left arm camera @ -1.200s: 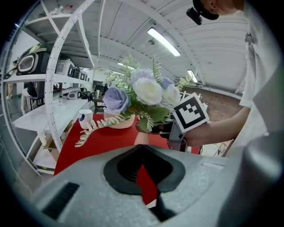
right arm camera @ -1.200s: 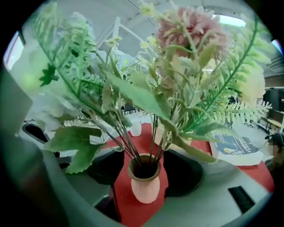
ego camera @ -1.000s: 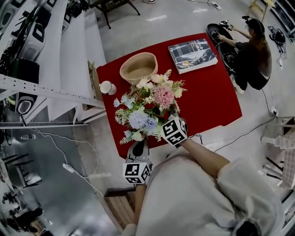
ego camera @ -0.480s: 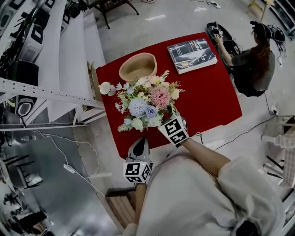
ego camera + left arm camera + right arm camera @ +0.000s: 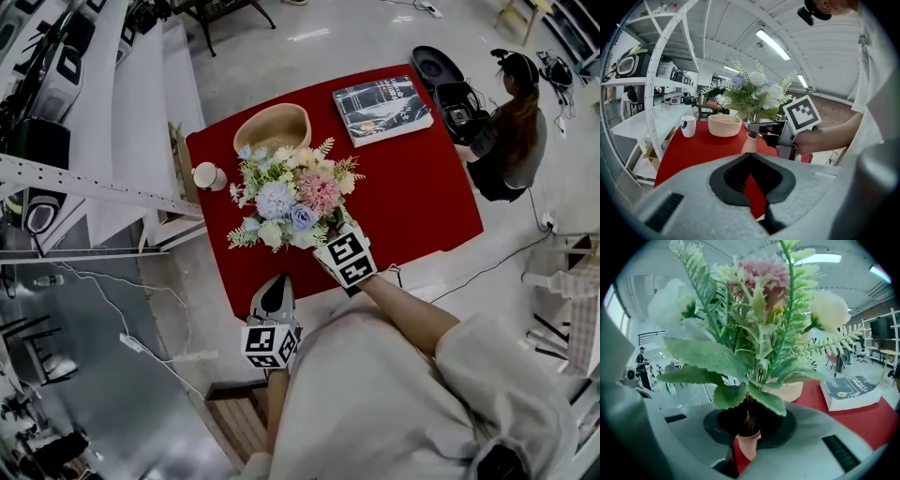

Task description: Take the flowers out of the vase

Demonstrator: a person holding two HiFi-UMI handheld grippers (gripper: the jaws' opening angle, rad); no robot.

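— Where do we find the flowers?

— They stand upright in the vase, a small pale pink one near the edge of the red tabletop closest to us. From the head view the blooms and ferns spread so wide that we cannot see the vase under them.

— And our right tool?

— Its jaws have just been closing. We see them pinching the bundle of stems just above the mouth of the vase. Leaves and blooms fill most of its view, and the rim of the vase shows right under the jaws.

— Are the stems out of the vase yet?

— No, we see them running down into its neck, and the vase sits on the tabletop.

— What about our left tool?

— We hold it low at the near edge of the tabletop, pointing toward the vase but well apart from it. Its jaws are pressed together with nothing between them.

— What else is on the tabletop?

— Behind the flowers we see a pale round bowl. A white cup stands near the left edge. A book lies flat at the far right corner. Beyond that corner a person in dark clothes is on the floor, beside an open black case.
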